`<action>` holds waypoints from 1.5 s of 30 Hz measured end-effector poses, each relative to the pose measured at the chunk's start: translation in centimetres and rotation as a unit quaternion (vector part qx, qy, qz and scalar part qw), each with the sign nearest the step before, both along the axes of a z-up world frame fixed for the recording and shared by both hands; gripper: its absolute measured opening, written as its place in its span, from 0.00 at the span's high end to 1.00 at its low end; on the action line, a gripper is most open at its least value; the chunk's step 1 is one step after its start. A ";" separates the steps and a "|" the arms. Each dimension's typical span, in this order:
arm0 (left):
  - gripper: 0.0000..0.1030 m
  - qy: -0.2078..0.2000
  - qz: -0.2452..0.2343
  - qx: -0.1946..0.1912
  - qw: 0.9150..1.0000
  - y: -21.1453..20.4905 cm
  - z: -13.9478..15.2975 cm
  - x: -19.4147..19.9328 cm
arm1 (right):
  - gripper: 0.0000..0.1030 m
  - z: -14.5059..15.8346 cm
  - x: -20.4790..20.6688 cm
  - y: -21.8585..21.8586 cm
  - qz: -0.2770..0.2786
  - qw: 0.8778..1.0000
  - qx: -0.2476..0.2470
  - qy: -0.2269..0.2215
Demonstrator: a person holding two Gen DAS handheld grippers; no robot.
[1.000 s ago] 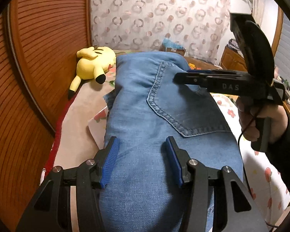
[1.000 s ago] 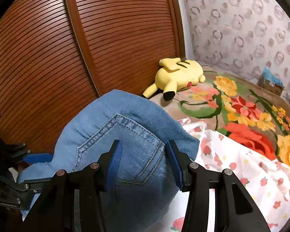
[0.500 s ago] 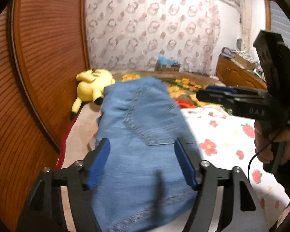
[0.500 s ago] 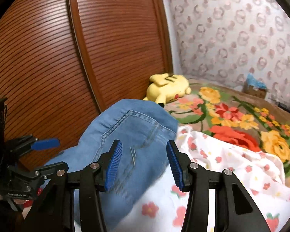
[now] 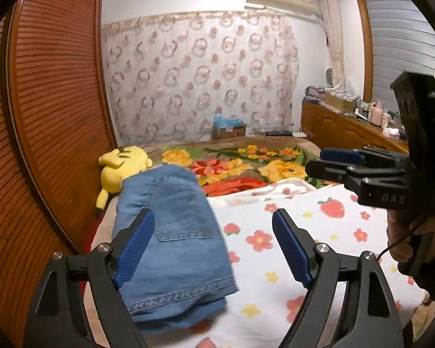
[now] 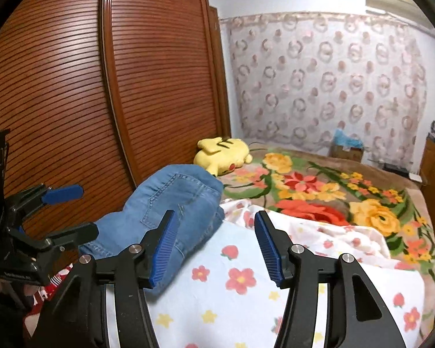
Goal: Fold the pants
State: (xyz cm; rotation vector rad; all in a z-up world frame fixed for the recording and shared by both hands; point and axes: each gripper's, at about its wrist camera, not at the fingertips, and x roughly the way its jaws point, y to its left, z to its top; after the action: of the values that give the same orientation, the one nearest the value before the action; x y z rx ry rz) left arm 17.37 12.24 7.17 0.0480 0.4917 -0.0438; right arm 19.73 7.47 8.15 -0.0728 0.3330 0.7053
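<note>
Even, soft indoor light, strong fisheye bending with dark corners, slight blur along the bottom edge.

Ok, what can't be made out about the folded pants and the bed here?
- Pants: near hem blurred, left wrist view; left hand-held gripper finger covers one side.
- Pants: lower edge hidden behind right hand-held gripper, right wrist view.
- Plush toy: partly behind the pants.
- Dresser items: too small.

Plenty of open room over the white flowery sheet [image 5: 304,249] on the right. Left side's tight though: folded jeans [image 5: 171,237] sit right up against the slatted wooden wardrobe doors [image 6: 148,92], and the yellow plush [image 6: 223,156] blocks the far end just past them. Beyond that, the floral blanket [image 6: 319,185] is free.
</note>
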 end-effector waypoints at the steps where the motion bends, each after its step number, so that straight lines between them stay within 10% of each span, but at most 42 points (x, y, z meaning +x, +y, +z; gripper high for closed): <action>1: 0.19 -0.006 -0.001 0.000 1.000 -0.3 0.3 -0.4 | 0.45 0.1 -0.7 -0.7 -0.004 1.000 0.002 -0.004; 45: 0.19 -0.017 -0.018 -0.023 0.999 -10.2 -0.6 -13.1 | 0.32 0.6 -25.1 -6.4 -0.177 0.982 0.028 -0.064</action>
State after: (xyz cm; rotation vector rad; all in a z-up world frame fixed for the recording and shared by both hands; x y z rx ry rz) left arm 4.24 2.02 6.52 0.0123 0.4548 -0.0902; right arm -5.41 1.10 8.72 -0.0043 0.1951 0.3540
